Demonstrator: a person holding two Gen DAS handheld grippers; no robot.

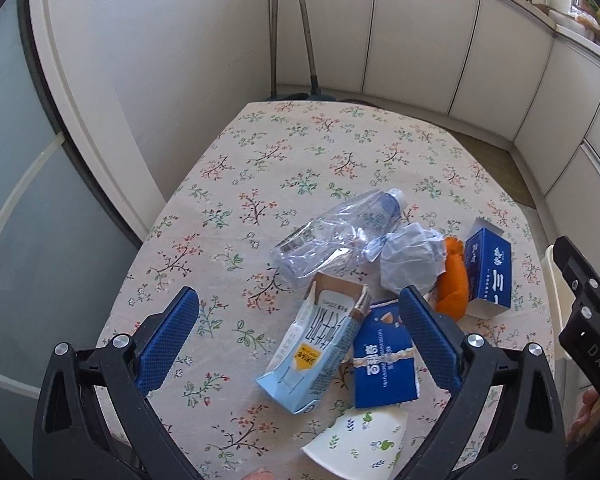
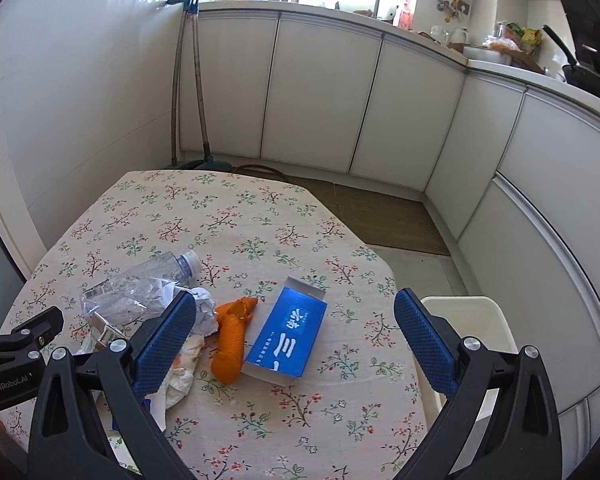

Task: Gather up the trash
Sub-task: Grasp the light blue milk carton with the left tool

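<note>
Both the left gripper [image 1: 300,320] and right gripper [image 2: 296,324] are held spread and empty above the table [image 1: 300,152]. Trash is clustered near its right edge: crushed bottle [image 1: 332,232], milk carton [image 1: 312,352], orange peel [image 2: 232,344]. A first grasp is called for.

Lay clustered on the near right part of the table [image 1: 284,148]. Farthest back, a crushed bottle [image 1: 332,236] on its side, cap pointing away to the right. Just right of it, touching, a crumpled paper wad [image 1: 412,256]; then a peel [image 1: 454,280]; then a tilted box [image 1: 490,272] near the table's right edge. Nearer, a flattened carton [image 1: 312,356] beside a second carton [image 1: 384,364] on its right. Nearest of all, a paper cup [image 1: 360,440] on its side.
</note>
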